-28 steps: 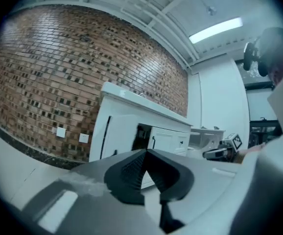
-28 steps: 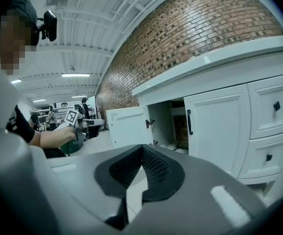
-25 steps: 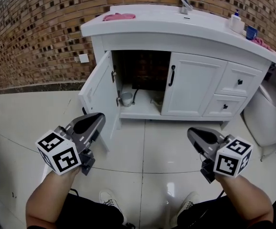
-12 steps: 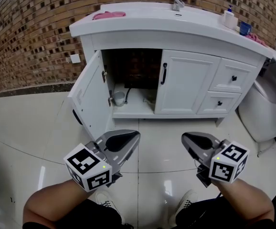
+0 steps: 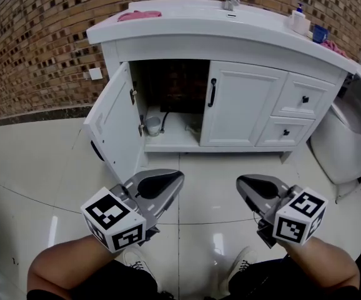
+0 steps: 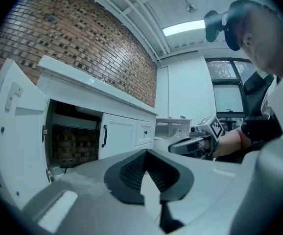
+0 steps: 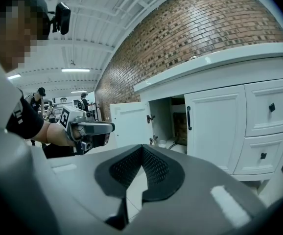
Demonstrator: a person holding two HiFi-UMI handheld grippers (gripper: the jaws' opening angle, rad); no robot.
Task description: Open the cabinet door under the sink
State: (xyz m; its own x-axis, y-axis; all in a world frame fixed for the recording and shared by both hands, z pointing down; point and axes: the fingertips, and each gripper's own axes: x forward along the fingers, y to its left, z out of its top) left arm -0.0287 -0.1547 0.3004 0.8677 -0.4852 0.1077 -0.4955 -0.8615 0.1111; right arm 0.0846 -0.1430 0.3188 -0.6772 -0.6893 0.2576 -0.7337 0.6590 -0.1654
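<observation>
While both grippers are hovering near the person, the cabinet door (image 5: 108, 127) under the sink (image 5: 187, 24) is already standing wide open.

The door is lying far and slightly left of the left gripper (image 5: 177, 179), well apart from it, and the right gripper (image 5: 242, 181) is sitting farther from it. Both grippers are keeping their jaws closed on nothing. The door is standing upright on its long axis, hanging from 2 metal hinges (image 5: 132, 95) and swinging its free edge toward the near left. It is showing a white, smooth, painted panel with a recessed frame; the closed door (image 5: 240, 105) beside it is carrying 1 dark bar handle (image 5: 212, 92), and the glossy tile floor (image 5: 37, 167) is reflecting light.
</observation>
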